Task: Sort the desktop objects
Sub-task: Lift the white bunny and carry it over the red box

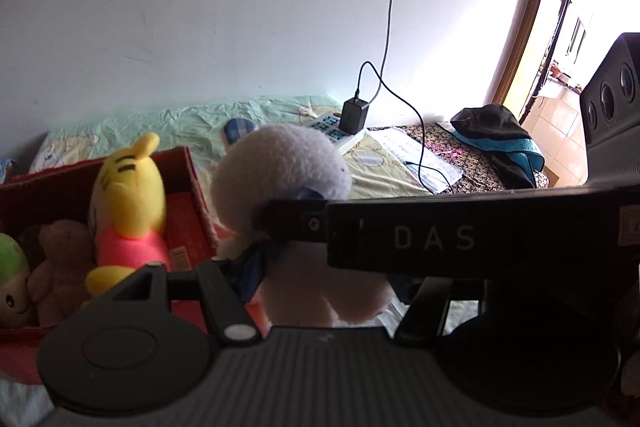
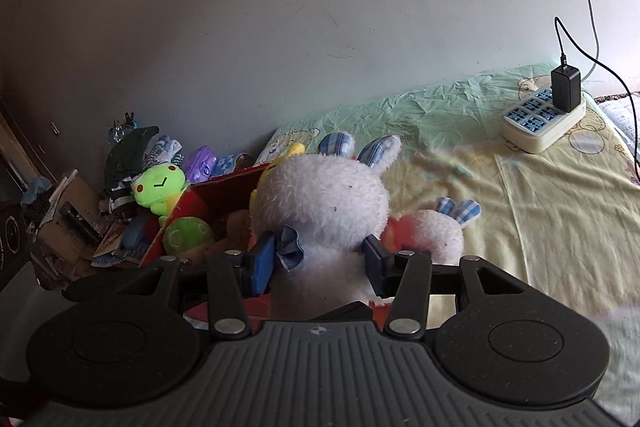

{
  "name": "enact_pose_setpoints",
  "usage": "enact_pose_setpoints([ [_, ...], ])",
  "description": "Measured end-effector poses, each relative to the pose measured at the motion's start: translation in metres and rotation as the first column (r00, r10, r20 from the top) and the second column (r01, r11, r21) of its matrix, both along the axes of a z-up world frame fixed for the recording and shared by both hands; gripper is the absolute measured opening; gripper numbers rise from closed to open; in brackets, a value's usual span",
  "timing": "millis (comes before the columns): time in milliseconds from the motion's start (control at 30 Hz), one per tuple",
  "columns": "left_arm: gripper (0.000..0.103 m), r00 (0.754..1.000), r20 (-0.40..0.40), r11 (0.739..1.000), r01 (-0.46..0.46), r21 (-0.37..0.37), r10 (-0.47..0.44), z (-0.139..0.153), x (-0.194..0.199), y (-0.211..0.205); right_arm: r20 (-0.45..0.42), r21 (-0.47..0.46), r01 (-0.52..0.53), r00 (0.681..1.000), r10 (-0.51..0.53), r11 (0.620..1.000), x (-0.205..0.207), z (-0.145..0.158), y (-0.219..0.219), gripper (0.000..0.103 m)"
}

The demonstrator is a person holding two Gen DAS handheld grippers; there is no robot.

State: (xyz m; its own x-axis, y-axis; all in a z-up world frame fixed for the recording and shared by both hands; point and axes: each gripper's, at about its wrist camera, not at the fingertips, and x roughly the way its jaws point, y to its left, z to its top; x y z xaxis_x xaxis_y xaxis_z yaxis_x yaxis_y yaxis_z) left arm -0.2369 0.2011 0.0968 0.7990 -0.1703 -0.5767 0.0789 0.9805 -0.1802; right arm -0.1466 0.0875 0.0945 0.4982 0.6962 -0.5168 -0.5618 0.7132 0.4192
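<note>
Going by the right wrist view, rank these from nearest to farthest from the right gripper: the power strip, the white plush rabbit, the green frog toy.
1. White plush rabbit: clamped between the right gripper's blue pads, dead centre.
2. Green frog toy: to the left, beside the red box.
3. Power strip: far right on the bedsheet, near the wall, with a black charger plugged in.

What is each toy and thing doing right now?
white bunny: upright, pinched at the neck between both tools
right tool: shut on the bunny
left tool: shut on the bunny, partly hidden by the other tool
red box: open, toys inside
yellow plush: lying in the box
charger: plugged into the power strip
</note>
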Motion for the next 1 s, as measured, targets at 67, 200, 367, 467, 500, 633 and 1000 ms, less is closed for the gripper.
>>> enact_pose_setpoints([
  [67, 0.063, 1.000, 0.013, 1.000, -0.001, 0.003, 0.001, 0.003, -0.007, 0.015, 0.014, 0.004, -0.002, 1.000, 0.002, 1.000, -0.004, 0.002, 0.013, 0.051],
  [200, 0.063, 0.999, 0.043, 1.000, -0.012, 0.008, 0.012, 0.009, -0.016, 0.044, 0.043, 0.018, -0.009, 0.999, 0.008, 1.000, -0.011, 0.009, 0.040, 0.051],
  [367, 0.063, 0.995, 0.084, 0.999, -0.049, 0.022, 0.047, 0.018, -0.023, 0.079, 0.083, 0.041, -0.038, 0.996, 0.034, 0.998, -0.014, 0.018, 0.076, 0.051],
  [467, 0.063, 0.993, 0.092, 0.997, -0.079, 0.021, 0.077, 0.020, -0.026, 0.099, 0.090, 0.046, -0.063, 0.994, 0.059, 0.997, -0.012, 0.019, 0.096, 0.051],
  [500, 0.063, 0.992, 0.092, 0.996, -0.091, 0.019, 0.089, 0.019, -0.027, 0.105, 0.087, 0.047, -0.073, 0.994, 0.068, 0.996, -0.011, 0.019, 0.103, 0.051],
  [633, 0.063, 0.987, 0.086, 0.990, -0.138, -0.005, 0.138, 0.012, -0.032, 0.132, 0.077, 0.035, -0.112, 0.991, 0.109, 0.993, -0.009, 0.014, 0.130, 0.051],
  [1000, 0.062, 0.980, -0.019, 0.976, -0.200, -0.083, 0.199, -0.034, -0.018, 0.180, -0.017, -0.031, -0.128, 0.992, 0.127, 0.991, 0.008, -0.023, 0.175, 0.051],
])
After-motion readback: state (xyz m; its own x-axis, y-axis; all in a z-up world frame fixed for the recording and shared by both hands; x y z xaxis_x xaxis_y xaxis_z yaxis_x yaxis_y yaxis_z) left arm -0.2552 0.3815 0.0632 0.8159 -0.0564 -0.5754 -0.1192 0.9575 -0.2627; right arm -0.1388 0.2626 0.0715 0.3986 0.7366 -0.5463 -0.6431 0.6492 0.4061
